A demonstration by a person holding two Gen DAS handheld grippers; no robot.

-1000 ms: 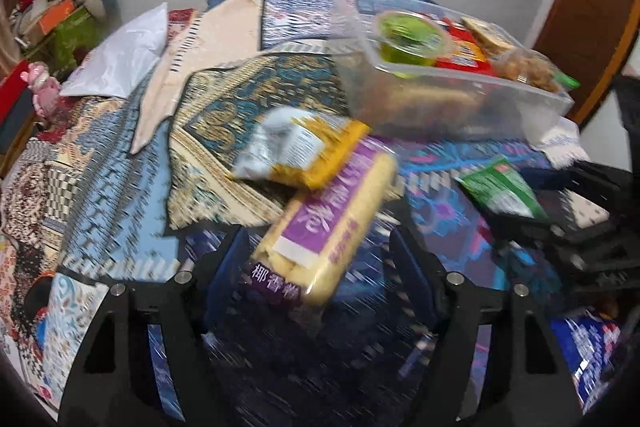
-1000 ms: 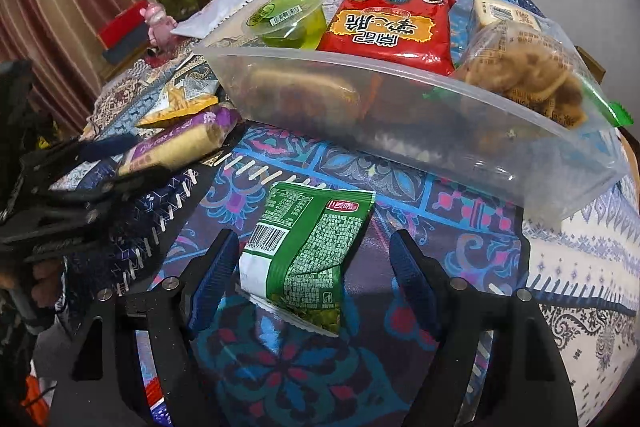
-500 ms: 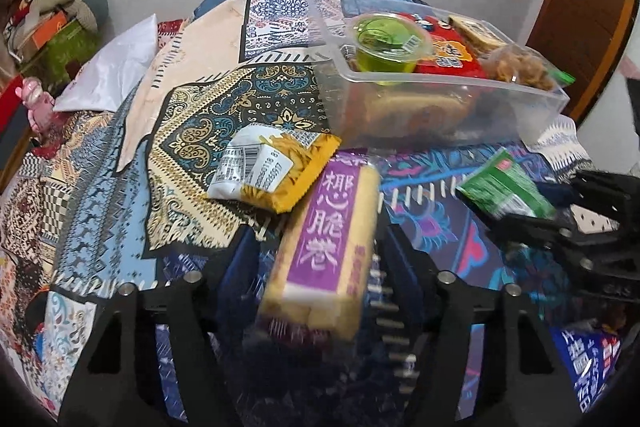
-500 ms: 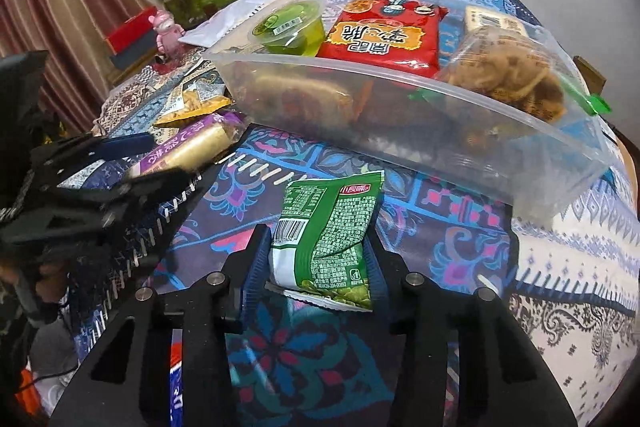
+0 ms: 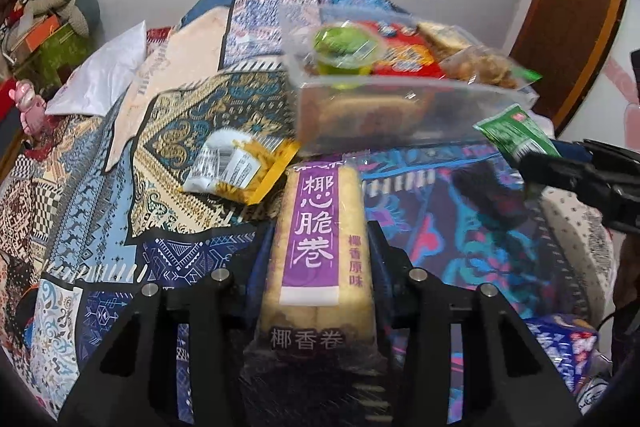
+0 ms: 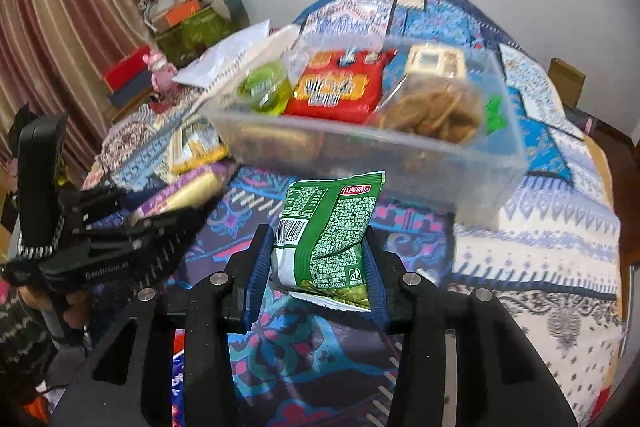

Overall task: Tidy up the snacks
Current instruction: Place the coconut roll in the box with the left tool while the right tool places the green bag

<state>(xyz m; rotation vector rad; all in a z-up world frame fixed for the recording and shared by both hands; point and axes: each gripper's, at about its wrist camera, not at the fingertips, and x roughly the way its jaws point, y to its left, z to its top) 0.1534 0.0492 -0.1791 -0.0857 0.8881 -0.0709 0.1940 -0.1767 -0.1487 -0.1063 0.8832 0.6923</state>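
My left gripper (image 5: 320, 251) is shut on a long yellow roll pack with a purple label (image 5: 318, 247), lifted above the patterned cloth. My right gripper (image 6: 318, 259) is shut on a green snack bag (image 6: 332, 227), also lifted; that bag also shows in the left wrist view (image 5: 516, 133). Ahead stands a clear plastic bin (image 6: 400, 155) holding a green jelly cup (image 6: 266, 89), a red packet (image 6: 336, 89) and a bag of brown cookies (image 6: 436, 107). The bin also shows in the left wrist view (image 5: 400, 115). A yellow-and-white packet (image 5: 240, 167) lies on the cloth left of the bin.
The patterned cloth (image 5: 100, 187) covers the whole surface. A white bag (image 5: 104, 79) lies at the back left. A blue packet (image 5: 564, 351) lies near the right front edge. Boxes and soft toys (image 6: 180, 15) are stacked by the curtain.
Both grippers went from open to shut, the left on the purple-labelled roll pack and the right on the green bag, and both packs have been raised off the cloth.
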